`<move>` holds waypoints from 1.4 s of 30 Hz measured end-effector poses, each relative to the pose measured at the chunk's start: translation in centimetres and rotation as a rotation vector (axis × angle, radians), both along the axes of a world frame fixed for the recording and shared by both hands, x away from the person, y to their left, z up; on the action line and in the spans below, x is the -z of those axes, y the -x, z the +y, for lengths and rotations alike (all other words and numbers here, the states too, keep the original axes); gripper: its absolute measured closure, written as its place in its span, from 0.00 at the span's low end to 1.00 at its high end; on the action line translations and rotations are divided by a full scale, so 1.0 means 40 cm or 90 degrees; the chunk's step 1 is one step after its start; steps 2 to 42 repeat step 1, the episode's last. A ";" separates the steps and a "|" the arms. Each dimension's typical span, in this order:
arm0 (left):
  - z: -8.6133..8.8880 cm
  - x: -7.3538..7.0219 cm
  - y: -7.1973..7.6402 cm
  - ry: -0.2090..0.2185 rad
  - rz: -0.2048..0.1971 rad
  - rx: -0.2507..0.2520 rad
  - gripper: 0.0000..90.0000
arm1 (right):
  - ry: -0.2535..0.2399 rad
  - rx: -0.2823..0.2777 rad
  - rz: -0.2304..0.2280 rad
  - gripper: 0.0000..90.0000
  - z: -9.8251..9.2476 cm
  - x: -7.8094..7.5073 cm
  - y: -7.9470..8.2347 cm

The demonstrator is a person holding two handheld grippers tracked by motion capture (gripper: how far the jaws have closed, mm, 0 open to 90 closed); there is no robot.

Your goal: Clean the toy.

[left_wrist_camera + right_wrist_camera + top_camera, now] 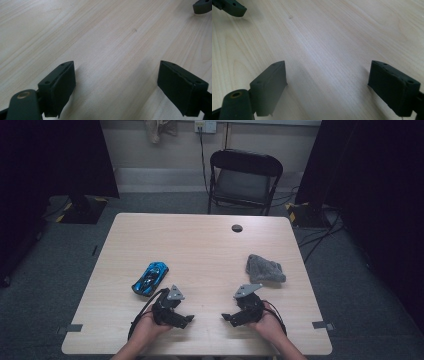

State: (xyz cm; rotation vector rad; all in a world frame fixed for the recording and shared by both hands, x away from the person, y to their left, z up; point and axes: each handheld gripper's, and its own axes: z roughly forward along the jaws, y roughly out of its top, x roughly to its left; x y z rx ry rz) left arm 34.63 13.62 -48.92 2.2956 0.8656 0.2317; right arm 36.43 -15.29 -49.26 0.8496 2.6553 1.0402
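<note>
Holding both tools at the near table (pixel 210 245) edge, we keep the left gripper (pixel 187 320) and right gripper (pixel 226 318) released, jaws wide, nothing between them, tips facing each other; blue toy car (pixel 150 278) just beyond the left one, grey cloth (pixel 264 269) farther right, chair (pixel 244 180) behind the table

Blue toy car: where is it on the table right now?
In the high view the blue toy car lies on the table's left half, just beyond the left tongs, untouched; the grey cloth sits opposite on the right.
</note>
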 end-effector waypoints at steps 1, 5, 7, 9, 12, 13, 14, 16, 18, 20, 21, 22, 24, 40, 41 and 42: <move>0.000 0.002 0.001 -0.001 -0.005 0.003 0.16 | 0.001 -0.004 -0.006 0.16 0.000 0.002 0.001; 0.000 0.002 0.001 -0.001 -0.005 0.003 0.16 | 0.001 -0.004 -0.006 0.16 0.000 0.002 0.001; 0.000 0.002 0.001 -0.001 -0.005 0.003 0.16 | 0.001 -0.004 -0.006 0.16 0.000 0.002 0.001; 0.000 0.002 0.001 -0.001 -0.005 0.003 0.16 | 0.001 -0.004 -0.006 0.16 0.000 0.002 0.001; 0.000 0.002 0.001 -0.001 -0.005 0.003 0.16 | 0.001 -0.004 -0.006 0.16 0.000 0.002 0.001; 0.000 0.002 0.001 -0.001 -0.005 0.003 0.16 | 0.001 -0.004 -0.006 0.16 0.000 0.002 0.001; 0.000 0.002 0.001 -0.001 -0.005 0.003 0.16 | 0.001 -0.004 -0.006 0.16 0.000 0.002 0.001; 0.000 0.002 0.001 -0.001 -0.005 0.003 0.16 | 0.001 -0.004 -0.006 0.16 0.000 0.002 0.001; 0.000 0.002 0.001 -0.001 -0.005 0.003 0.16 | 0.001 -0.004 -0.006 0.16 0.000 0.002 0.001; 0.000 0.002 0.001 -0.001 -0.005 0.003 0.16 | 0.001 -0.004 -0.006 0.16 0.000 0.002 0.001; 0.000 0.002 0.001 -0.001 -0.005 0.003 0.16 | 0.001 -0.004 -0.006 0.16 0.000 0.002 0.001; 0.000 0.002 0.001 -0.001 -0.005 0.003 0.16 | 0.001 -0.004 -0.006 0.16 0.000 0.002 0.001; 0.000 0.002 0.001 -0.001 -0.005 0.003 0.16 | 0.001 -0.004 -0.006 0.16 0.000 0.002 0.001; 0.000 0.002 0.001 -0.001 -0.005 0.003 0.16 | 0.001 -0.004 -0.006 0.16 0.000 0.002 0.001; 0.000 0.002 0.001 -0.001 -0.005 0.003 0.16 | 0.001 -0.004 -0.006 0.16 0.000 0.002 0.001; 0.000 0.002 0.001 -0.001 -0.005 0.003 0.16 | 0.001 -0.004 -0.006 0.16 0.000 0.002 0.001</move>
